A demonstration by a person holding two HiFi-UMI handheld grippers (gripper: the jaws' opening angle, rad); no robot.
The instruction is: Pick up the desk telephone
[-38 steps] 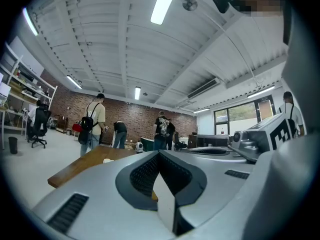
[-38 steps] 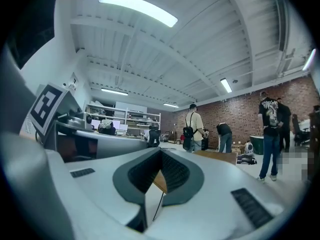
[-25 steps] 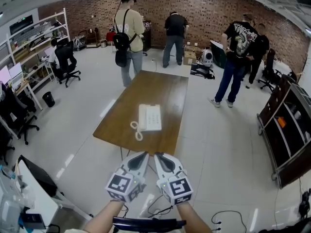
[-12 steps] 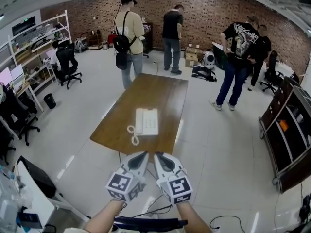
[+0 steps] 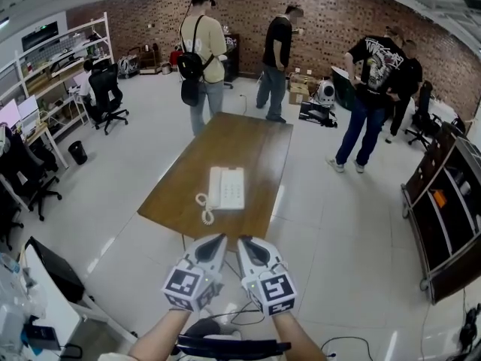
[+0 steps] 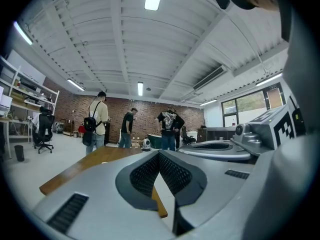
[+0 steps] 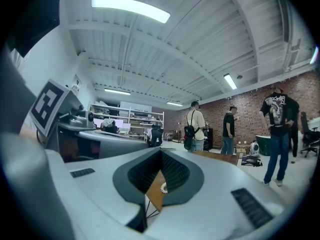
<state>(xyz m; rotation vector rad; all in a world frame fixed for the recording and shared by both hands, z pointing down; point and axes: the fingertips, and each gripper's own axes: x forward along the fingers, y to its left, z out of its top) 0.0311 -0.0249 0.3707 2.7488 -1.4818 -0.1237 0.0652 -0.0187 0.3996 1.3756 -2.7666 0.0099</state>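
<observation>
A white desk telephone (image 5: 226,187) lies flat on the near half of a long brown wooden table (image 5: 248,143), its coiled cord (image 5: 203,207) curled at its left side. Both grippers hover side by side short of the table's near edge, level and pointed at it. My left gripper (image 5: 219,240) is shut with nothing in it, and my right gripper (image 5: 245,241) is shut and empty too. In the right gripper view a bit of the cord (image 7: 163,188) shows past the closed jaws. The left gripper view shows only the table edge (image 6: 159,210).
Several people stand beyond the table's far end and at its right (image 5: 365,96). An office chair (image 5: 107,95) and shelves (image 5: 46,59) line the left wall. A dark shelf unit (image 5: 445,201) stands at the right. Cables (image 5: 244,318) and a black chair back (image 5: 230,346) lie below my hands.
The table and telephone have shifted slightly left and nearer in the head view as I stepped closer. The people at the far end have moved about. Both grippers stay shut.
</observation>
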